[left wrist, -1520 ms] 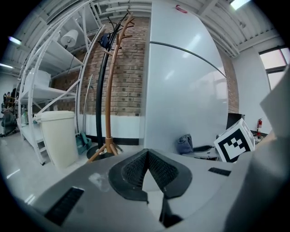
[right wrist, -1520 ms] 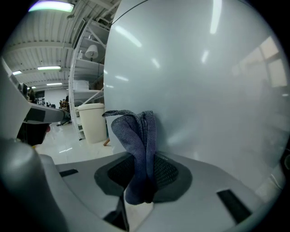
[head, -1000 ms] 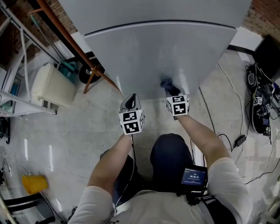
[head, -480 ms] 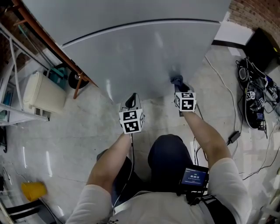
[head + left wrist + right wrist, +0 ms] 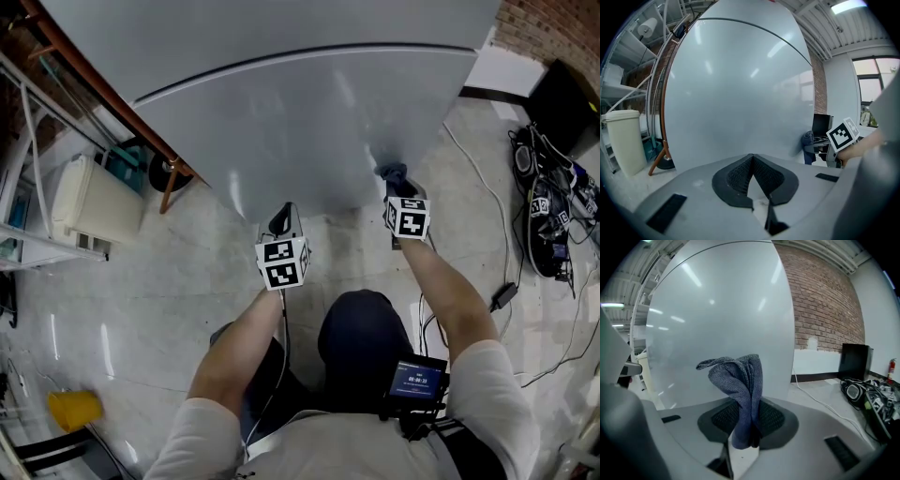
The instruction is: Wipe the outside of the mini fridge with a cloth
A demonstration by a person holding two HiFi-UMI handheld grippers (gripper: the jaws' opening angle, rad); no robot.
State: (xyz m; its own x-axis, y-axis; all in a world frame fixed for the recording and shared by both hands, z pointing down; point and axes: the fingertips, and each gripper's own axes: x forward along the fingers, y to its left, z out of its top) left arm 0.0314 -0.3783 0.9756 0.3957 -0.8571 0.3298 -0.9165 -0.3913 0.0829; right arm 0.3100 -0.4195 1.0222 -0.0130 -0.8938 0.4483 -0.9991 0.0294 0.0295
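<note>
The right tongs (image 5: pixel 746 430) are clenched on a blue-grey cloth (image 5: pixel 738 376), whose bunched top lies just ahead of them against the mini fridge (image 5: pixel 281 112). The left tongs (image 5: pixel 751 176) are clenched on nothing, short of the mini fridge.

Your left gripper (image 5: pixel 751 164) sits low and near the midline, with its jaws closed on each other and nothing between them. Its marker cube (image 5: pixel 282 262) is turned up toward your head. Your left forearm (image 5: pixel 239 347) is bare and angles slightly inward from the shoulder. Your right gripper (image 5: pixel 747 420) lies farther forward than the left, its jaws clamped on a folded blue-grey cloth (image 5: pixel 739 378) that stands up out of them. Your right forearm (image 5: pixel 448 300) is extended almost straight, and the right marker cube (image 5: pixel 408 217) sits just ahead of the hand. The two grippers are side by side and apart.
</note>
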